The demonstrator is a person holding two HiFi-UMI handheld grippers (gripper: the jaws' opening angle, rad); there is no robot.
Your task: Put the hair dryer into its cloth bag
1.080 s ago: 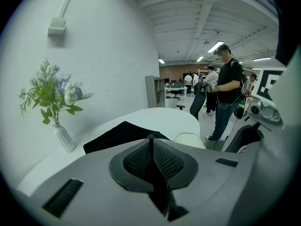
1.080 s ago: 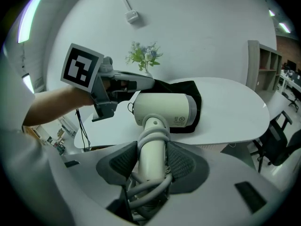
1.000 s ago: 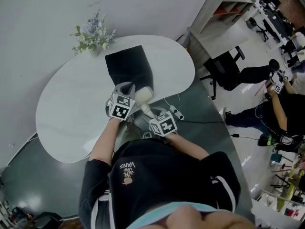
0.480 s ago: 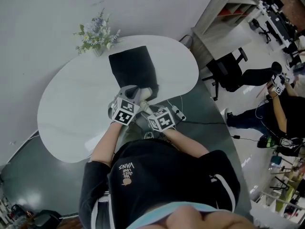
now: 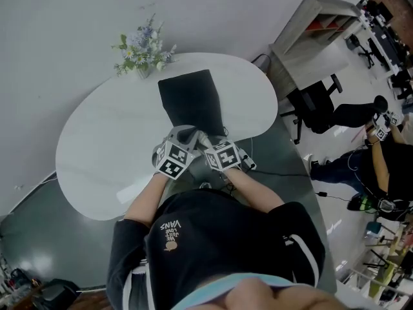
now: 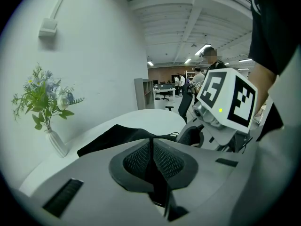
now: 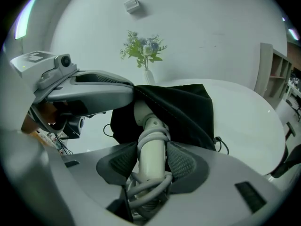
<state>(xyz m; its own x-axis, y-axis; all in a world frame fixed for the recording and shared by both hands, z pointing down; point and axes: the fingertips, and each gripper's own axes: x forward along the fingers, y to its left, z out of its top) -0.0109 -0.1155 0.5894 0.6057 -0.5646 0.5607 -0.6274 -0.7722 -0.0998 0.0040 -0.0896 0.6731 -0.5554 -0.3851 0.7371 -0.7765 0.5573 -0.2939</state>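
Note:
The black cloth bag (image 5: 190, 102) lies flat on the white table (image 5: 97, 141), its mouth toward me. My left gripper (image 5: 182, 136) is shut on the upper edge of that mouth (image 6: 151, 140) and holds it lifted. My right gripper (image 5: 210, 142) is shut on the white handle of the hair dryer (image 7: 153, 149), which has its cord coiled round it. The dryer's head is hidden inside the bag's mouth (image 7: 178, 107); only the handle and neck show. In the right gripper view the left gripper (image 7: 127, 92) pinches the cloth just above the dryer.
A vase of flowers (image 5: 143, 50) stands at the table's far edge behind the bag. A power strip with cables (image 5: 248, 161) lies beside my right hand. Past the table's right edge are a shelf unit (image 5: 316, 24), an office chair (image 5: 319, 105) and a seated person (image 5: 381, 154).
My right gripper has pushed the hair dryer forward, and its head has gone from outside the bag into the mouth. The left gripper has kept hold of the bag's edge.

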